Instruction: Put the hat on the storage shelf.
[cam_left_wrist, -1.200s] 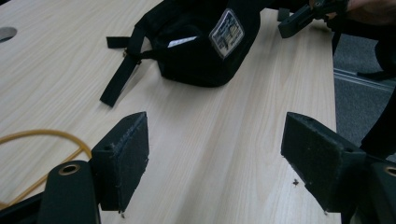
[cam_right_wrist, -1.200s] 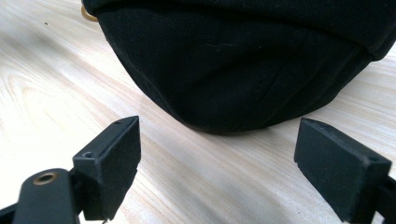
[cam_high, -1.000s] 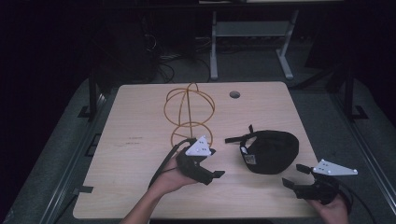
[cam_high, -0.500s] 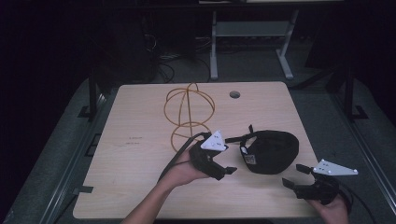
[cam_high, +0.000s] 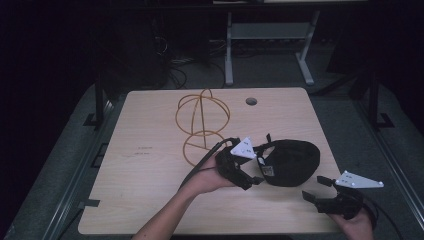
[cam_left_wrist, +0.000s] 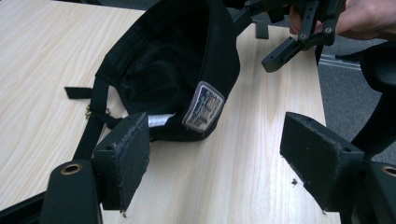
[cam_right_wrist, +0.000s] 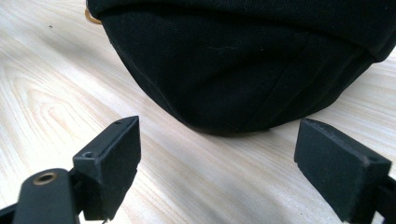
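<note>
Left gripper view: soft black fabric cap (cam_left_wrist: 177, 70)

The cap (cam_high: 292, 161) near the right edge of the table (cam_high: 145, 165) is showing plain black cloth, with a small grey patch (cam_left_wrist: 203, 105) and a white label (cam_left_wrist: 161, 119) inside its rim, and a little brass ring on its black strap. The table is showing pale wood with a light grain, and the wire stand (cam_high: 201, 125) toward its far edge is looking golden yellow. Both the left gripper (cam_high: 252, 181) and the right gripper (cam_high: 314, 188) are showing black bodies, each one carrying a light grey plate on top.
</note>
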